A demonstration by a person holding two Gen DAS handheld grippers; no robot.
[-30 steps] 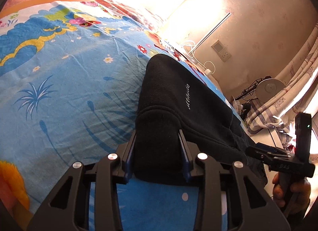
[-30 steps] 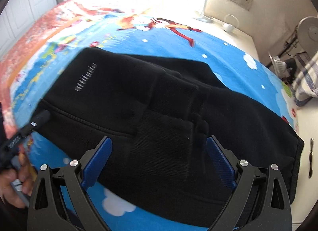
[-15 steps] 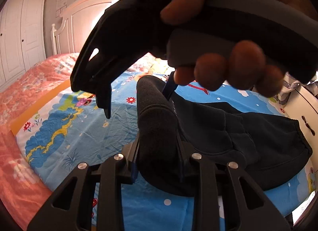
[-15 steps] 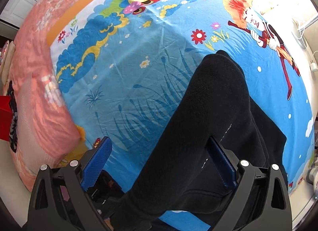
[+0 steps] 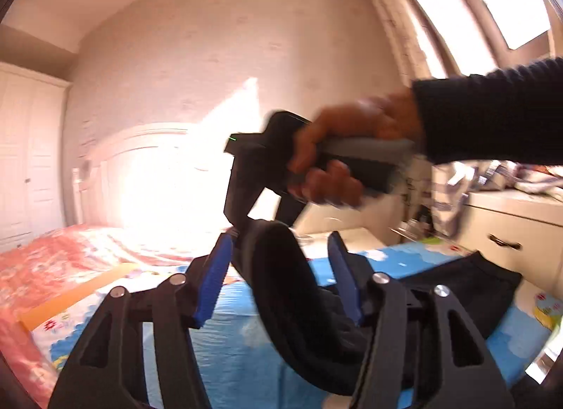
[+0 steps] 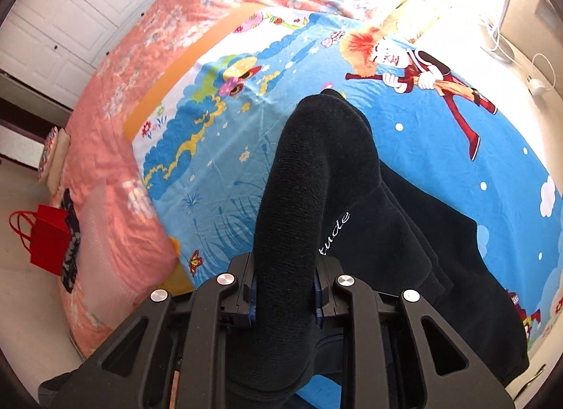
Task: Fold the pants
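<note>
Bedspread (image 6: pixel 218 148) below — right gripper (image 6: pixel 284 291) fingers clamp pants (image 6: pixel 316 170).

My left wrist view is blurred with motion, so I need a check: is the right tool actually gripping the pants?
Observer: Yes. In the right wrist view the right tool is shut on the ribbed band of the black pants.
Operator: Which face is up?
Observer: The side with the white lettering, which sits just past the tool's fingers.
Operator: Anything on the floor by the bed?
Observer: A red bag stands beside the pink bedspread.
</note>
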